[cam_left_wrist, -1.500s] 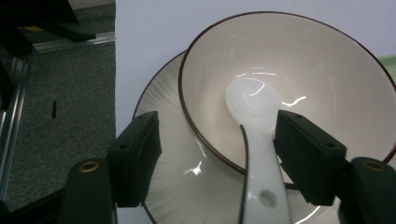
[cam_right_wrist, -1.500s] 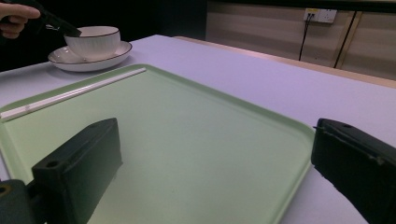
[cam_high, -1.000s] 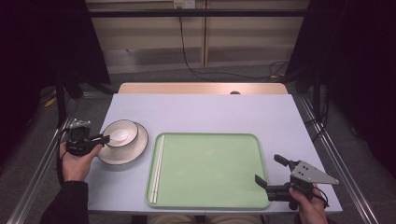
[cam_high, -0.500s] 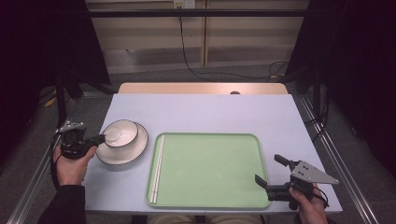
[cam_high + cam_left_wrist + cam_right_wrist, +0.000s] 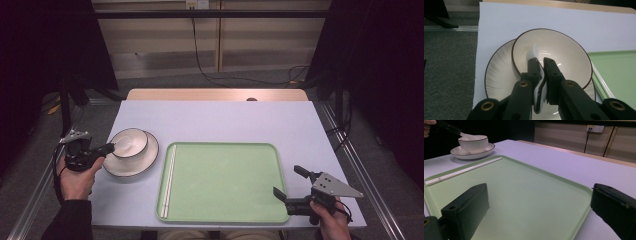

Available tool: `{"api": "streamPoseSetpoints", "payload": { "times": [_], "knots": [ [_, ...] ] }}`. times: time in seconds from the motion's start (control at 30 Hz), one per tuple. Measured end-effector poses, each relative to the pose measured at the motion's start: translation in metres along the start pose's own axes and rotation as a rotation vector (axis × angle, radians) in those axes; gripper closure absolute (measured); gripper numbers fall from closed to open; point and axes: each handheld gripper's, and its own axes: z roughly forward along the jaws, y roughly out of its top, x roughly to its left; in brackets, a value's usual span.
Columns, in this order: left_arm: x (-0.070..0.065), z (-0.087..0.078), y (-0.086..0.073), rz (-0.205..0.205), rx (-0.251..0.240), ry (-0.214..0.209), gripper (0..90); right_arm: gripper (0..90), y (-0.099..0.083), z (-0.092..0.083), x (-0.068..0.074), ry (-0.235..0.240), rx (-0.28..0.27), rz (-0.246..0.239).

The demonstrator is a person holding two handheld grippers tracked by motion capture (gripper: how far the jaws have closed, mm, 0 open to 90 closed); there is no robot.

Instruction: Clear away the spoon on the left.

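1. a white spoon (image 5: 539, 82) is clamped by its handle between the jaws of the left gripper (image 5: 541, 62), which have just been closing on it; the handle is seen pressed on both sides by the black pads in the left gripper view.
2. the scoop end of the spoon is seen inside a white bowl (image 5: 564, 50) with a dark rim, ahead of the jaw tips.
3. the bowl is set on a white plate (image 5: 499, 72), which lies on the table (image 5: 225, 120) just left of a green tray (image 5: 225, 180).
4. in the high view, the left gripper (image 5: 106, 148) is held at the left edge of the table, pointed towards the bowl (image 5: 129, 142), with the jaw tips over the bowl's near rim.
5. a pair of white chopsticks (image 5: 168, 181) is laid along the left side of the tray, well apart from the spoon.
6. the right gripper (image 5: 288, 182) is held at the near right corner of the tray with its jaws spread wide; nothing is gripped between them.
7. in the right gripper view, the bowl (image 5: 473, 143) and plate (image 5: 471, 153) are seen far off beyond the tray (image 5: 524, 195).
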Motion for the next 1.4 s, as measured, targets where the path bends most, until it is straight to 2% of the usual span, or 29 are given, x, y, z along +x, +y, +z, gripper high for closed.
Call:
{"api": "streamPoseSetpoints", "payload": {
  "times": [0.17,0.23,0.53,0.63,0.9,1.3,1.4],
  "knots": [
    [-0.005,-0.001,0.0,0.015,-0.014,-0.016,84.5,1.3,0.0,0.0,0.0,0.001,-0.001,-0.003],
    [-0.007,-0.002,0.0,0.011,-0.011,-0.003,84.5,1.3,0.0,0.0,0.0,0.0,0.002,-0.005],
    [-0.009,-0.003,-0.001,0.018,-0.022,-0.029,84.6,1.3,0.0,-0.001,0.0,-0.001,0.003,-0.009],
    [-0.012,-0.005,0.0,0.011,-0.039,-0.035,84.5,1.3,0.0,-0.001,0.0,-0.005,-0.001,-0.004],
    [-0.022,-0.009,0.003,0.03,-0.061,-0.051,84.6,1.3,0.0,-0.001,0.0,-0.006,-0.002,-0.001],
    [-0.036,-0.01,0.005,0.057,-0.07,-0.092,84.6,1.3,0.0,-0.001,0.0,-0.005,-0.002,-0.001],
    [-0.036,-0.009,0.004,0.054,-0.064,-0.084,84.6,1.3,0.0,-0.001,0.0,0.0,-0.003,-0.002]
  ]
}}
